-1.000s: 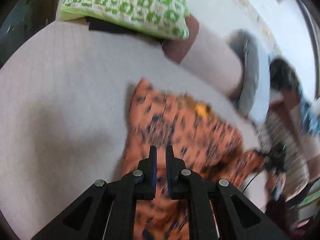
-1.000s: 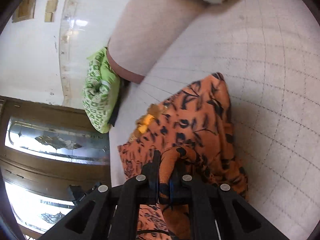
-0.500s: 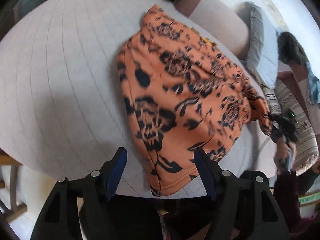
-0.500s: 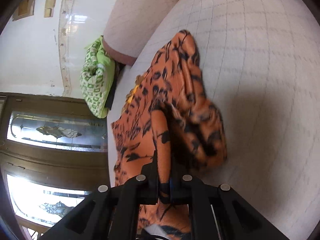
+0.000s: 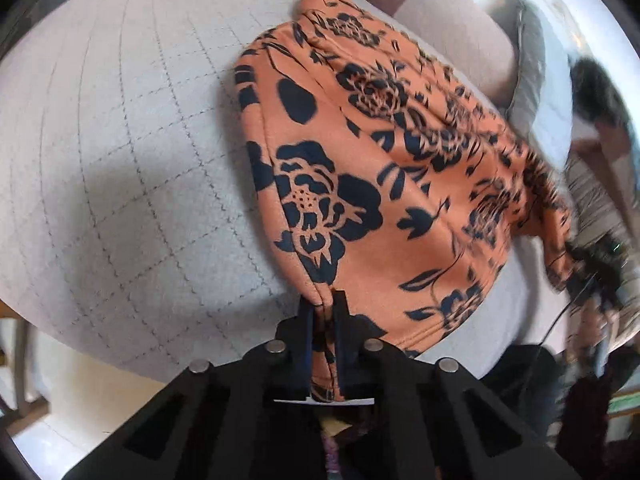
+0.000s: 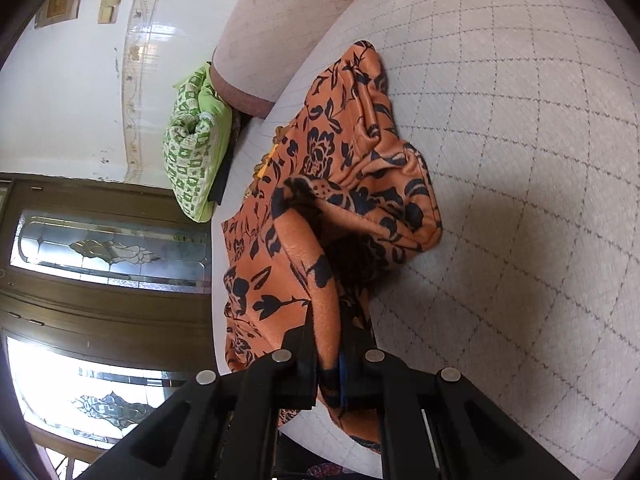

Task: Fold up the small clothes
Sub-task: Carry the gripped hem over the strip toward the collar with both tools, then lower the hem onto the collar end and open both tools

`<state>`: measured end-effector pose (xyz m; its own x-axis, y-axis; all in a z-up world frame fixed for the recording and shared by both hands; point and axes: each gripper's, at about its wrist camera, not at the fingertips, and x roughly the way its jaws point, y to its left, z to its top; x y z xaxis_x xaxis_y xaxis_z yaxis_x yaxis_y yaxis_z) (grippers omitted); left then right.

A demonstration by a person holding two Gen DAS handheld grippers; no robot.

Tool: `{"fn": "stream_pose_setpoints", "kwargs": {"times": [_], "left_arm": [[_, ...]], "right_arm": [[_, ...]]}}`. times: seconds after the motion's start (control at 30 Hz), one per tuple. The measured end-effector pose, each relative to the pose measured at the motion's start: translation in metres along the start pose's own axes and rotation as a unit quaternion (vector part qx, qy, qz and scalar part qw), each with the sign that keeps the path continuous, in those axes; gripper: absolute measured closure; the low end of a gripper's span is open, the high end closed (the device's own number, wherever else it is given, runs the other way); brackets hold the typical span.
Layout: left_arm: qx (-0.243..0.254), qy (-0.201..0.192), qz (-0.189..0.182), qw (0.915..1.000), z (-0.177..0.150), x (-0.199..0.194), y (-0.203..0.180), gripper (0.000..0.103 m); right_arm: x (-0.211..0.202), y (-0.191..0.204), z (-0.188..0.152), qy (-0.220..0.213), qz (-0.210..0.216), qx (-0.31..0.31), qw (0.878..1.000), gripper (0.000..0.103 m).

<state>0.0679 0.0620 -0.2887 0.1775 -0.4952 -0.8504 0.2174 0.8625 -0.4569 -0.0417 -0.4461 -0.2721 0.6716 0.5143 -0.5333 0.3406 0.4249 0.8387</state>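
Our left claw [image 5: 323, 306] pinches the near hem of the orange flowered garment [image 5: 384, 160], which lies on the quilted grey cushion [image 5: 120, 160]; our right claw [image 6: 328, 344] is pressed together on a bunched fold of it, a green pillow [image 6: 196, 152] beyond

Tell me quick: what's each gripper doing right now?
Left gripper: closed on a hem corner of the orange garment.
Right gripper: closed on another fold of the garment.
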Motion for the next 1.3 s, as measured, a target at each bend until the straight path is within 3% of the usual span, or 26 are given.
{"fn": "stream_pose_setpoints", "kwargs": {"times": [0.23,0.4,0.53,0.77,0.87,0.93,1.0,1.03,1.1,1.13,1.17,1.27,1.3], "left_arm": [[0.011,-0.057,-0.092,0.9941,0.030,-0.034,-0.006,0.097],[0.029,-0.088,-0.123,0.9881,0.090,-0.053,-0.021,0.097],[0.048,-0.103,-0.116,0.9868,0.155,-0.053,-0.038,0.097],[0.034,-0.117,-0.095,0.9880,0.280,-0.010,-0.053,0.097],[-0.008,-0.116,-0.068,0.9909,0.319,0.019,-0.038,0.097],[-0.034,-0.113,-0.047,0.9919,0.334,0.039,-0.025,0.097],[-0.067,-0.111,-0.035,0.9909,0.343,0.059,-0.010,0.096],[-0.076,-0.111,-0.037,0.9903,0.343,0.065,-0.005,0.096],[-0.095,-0.113,-0.051,0.9877,0.338,0.074,0.005,0.096],[-0.105,-0.118,-0.064,0.9855,0.335,0.074,0.008,0.096],[-0.119,-0.125,-0.081,0.9817,0.330,0.072,0.014,0.095],[-0.153,-0.147,-0.118,0.9702,0.317,0.057,0.026,0.092],[-0.149,-0.154,-0.114,0.9701,0.313,0.050,0.024,0.089]], "right_arm": [[-0.004,0.007,0.002,-0.005,-0.001,-0.007,1.000,0.096],[-0.018,0.027,0.020,-0.025,0.022,-0.017,0.999,0.096],[-0.019,0.045,0.057,-0.050,0.034,-0.018,0.998,0.096],[0.012,0.063,0.139,-0.084,0.033,-0.013,0.996,0.096],[0.035,0.041,0.185,-0.105,0.041,0.045,0.993,0.093],[0.054,0.016,0.207,-0.095,0.033,0.106,0.989,0.091],[0.070,-0.011,0.222,-0.087,0.056,0.152,0.983,0.089],[0.075,-0.023,0.226,-0.090,0.066,0.168,0.979,0.085],[0.072,-0.040,0.226,-0.115,0.079,0.179,0.974,0.054],[0.068,-0.046,0.224,-0.126,0.084,0.179,0.972,0.019],[0.060,-0.051,0.220,-0.140,0.087,0.179,0.970,0.014],[0.033,-0.061,0.210,-0.170,0.094,0.172,0.966,0.014],[0.024,-0.060,0.207,-0.173,0.089,0.162,0.967,0.014]]}}
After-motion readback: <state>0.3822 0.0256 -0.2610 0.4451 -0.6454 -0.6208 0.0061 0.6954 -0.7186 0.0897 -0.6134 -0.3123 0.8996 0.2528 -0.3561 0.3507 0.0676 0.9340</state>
